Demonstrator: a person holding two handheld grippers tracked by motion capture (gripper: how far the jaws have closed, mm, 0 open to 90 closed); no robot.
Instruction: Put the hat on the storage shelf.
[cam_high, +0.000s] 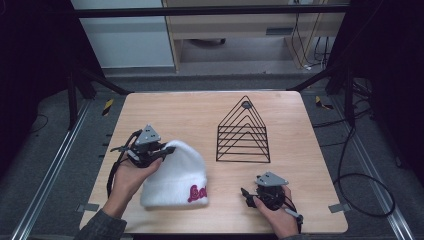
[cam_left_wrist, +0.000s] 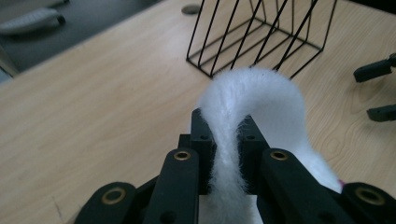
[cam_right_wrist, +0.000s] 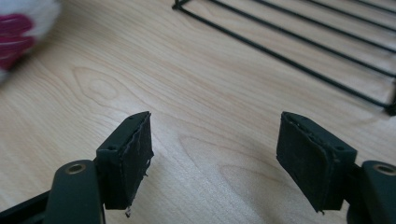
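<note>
At seven o'clock on the table (cam_high: 150, 107), bare wood beyond, the left gripper (cam_left_wrist: 227, 140) pinches the white beanie (cam_high: 175, 175); the right gripper (cam_right_wrist: 212, 158) gapes empty at five.

On the worktop (cam_high: 165, 107), the hat (cam_high: 177, 175) lies front left, the wire rack (cam_high: 243, 132) behind it to the right. The left gripper (cam_high: 167, 150) sits at the hat's rear edge; the right gripper (cam_high: 245, 194) rests before the rack.

Left gripper (cam_left_wrist: 226, 140) pinching a fold of white fuzzy hat (cam_left_wrist: 254, 95), black wire rack (cam_left_wrist: 261, 35) behind
</note>
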